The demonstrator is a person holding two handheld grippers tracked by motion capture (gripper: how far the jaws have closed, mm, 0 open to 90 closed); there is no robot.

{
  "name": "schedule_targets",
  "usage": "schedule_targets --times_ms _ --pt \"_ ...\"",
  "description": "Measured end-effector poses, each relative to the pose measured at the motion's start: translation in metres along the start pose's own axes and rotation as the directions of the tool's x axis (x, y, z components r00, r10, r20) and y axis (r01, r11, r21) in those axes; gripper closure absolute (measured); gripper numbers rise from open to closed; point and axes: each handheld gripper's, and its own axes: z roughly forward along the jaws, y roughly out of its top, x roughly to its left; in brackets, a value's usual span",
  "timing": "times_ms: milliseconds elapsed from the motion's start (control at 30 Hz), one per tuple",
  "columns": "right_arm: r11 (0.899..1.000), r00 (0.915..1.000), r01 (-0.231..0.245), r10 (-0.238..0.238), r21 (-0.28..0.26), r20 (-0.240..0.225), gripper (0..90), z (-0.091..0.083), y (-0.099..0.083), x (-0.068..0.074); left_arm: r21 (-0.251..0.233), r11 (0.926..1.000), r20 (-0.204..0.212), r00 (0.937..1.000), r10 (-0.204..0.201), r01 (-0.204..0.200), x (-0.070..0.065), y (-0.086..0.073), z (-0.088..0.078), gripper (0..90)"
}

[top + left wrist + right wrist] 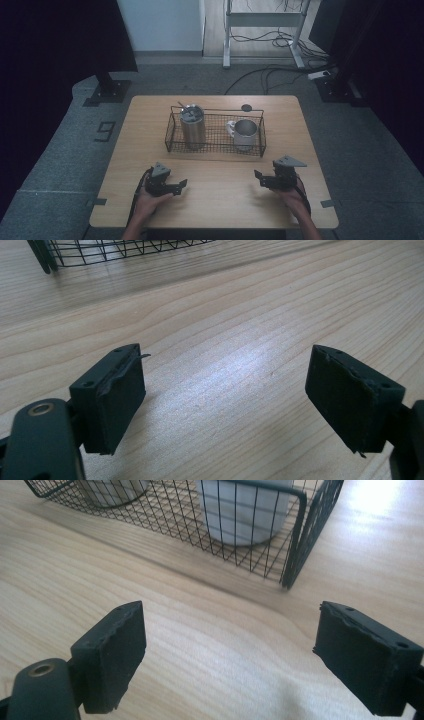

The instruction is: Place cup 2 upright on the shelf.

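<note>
**Both grippers empty, basket untouched**

Your left gripper (181,185) sits low over the near-left part of the table (215,200). In the left gripper view its jaws stand wide apart with only bare wood between them, so it is released and holds nothing.

Ahead of you, the wire basket (172,135) rests mid-table. The steel tumbler (193,126), with what may be a spoon in it, stands at its left end; the white mug (244,133) stands at its right end. A small dark disc (246,107) lies on the table just behind the basket.

Your right gripper (257,176) is near the basket's right front corner, apart from it, jaws spread and empty.

By my reading, nothing is grasped yet: the whole job is still ahead.
</note>
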Motion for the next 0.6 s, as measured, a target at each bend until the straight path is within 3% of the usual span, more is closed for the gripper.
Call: schedule_targets --times_ms 233,600 --pt "1.000 1.0000 -0.003 0.003 0.011 0.001 12.9 0.003 -0.011 0.000 0.006 1.0000 -0.004 1.0000 0.006 -0.006 -0.001 0.000 0.001 16.4" --pt "1.000 1.0000 -0.002 0.002 0.012 0.007 13.1 0.005 -0.013 0.000 0.006 0.9999 -0.002 1.0000 0.010 -0.010 -0.001 0.000 0.001 16.4"
